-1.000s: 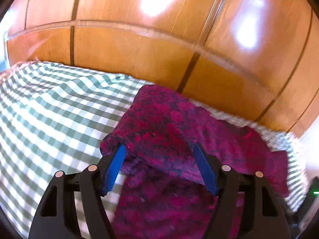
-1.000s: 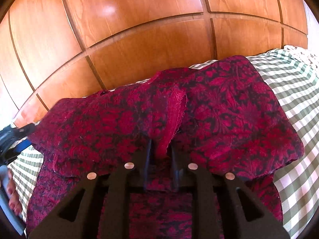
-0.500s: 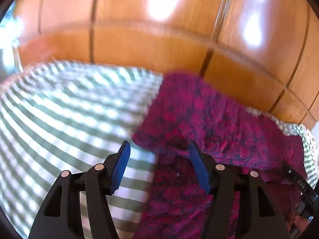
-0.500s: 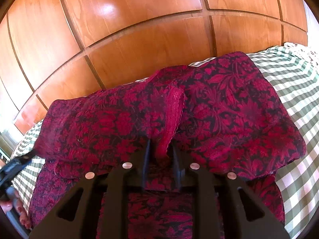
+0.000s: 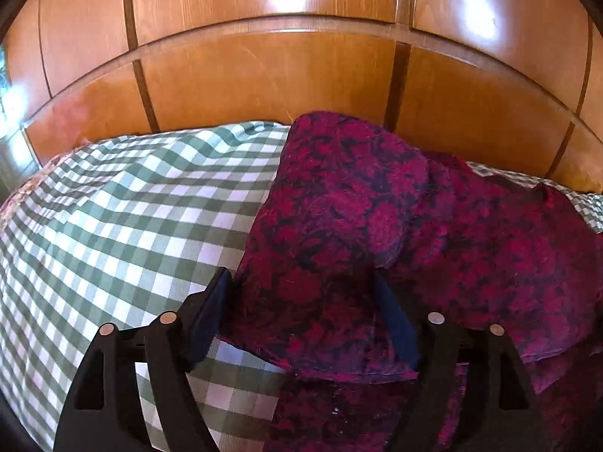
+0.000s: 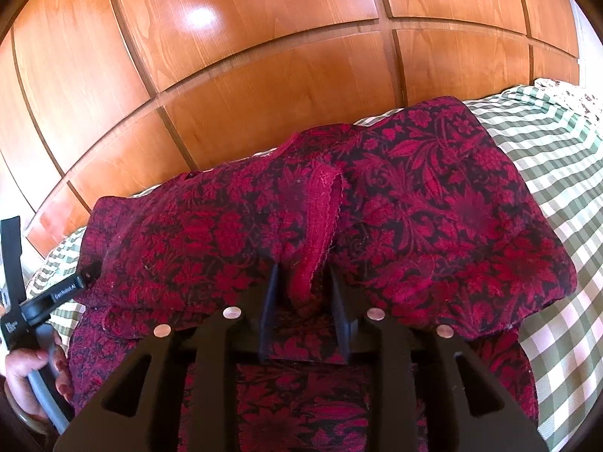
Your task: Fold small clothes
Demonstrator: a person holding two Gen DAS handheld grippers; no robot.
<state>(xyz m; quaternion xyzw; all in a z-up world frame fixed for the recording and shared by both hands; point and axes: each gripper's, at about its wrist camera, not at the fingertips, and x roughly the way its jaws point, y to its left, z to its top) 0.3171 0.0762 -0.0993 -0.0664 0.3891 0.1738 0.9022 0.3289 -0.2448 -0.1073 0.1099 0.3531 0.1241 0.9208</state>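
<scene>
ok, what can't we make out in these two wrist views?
- Right wrist view: whether the right gripper pinches the raised fold; the fold hides the finger faces.
- Left wrist view: what garment this is; folded over, cut off at the bottom edge.
- Right wrist view: left gripper tips, covered by cloth.

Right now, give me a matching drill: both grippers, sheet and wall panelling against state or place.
Things:
1 left gripper
2 right gripper
3 checked sheet
4 wood panelling

States or places:
a under the red garment
b jaws wide apart
c upright at the back
d jaws pinching a ridge of the red garment

Pairs: 1-b; 2-d; 3-a; 4-c
</scene>
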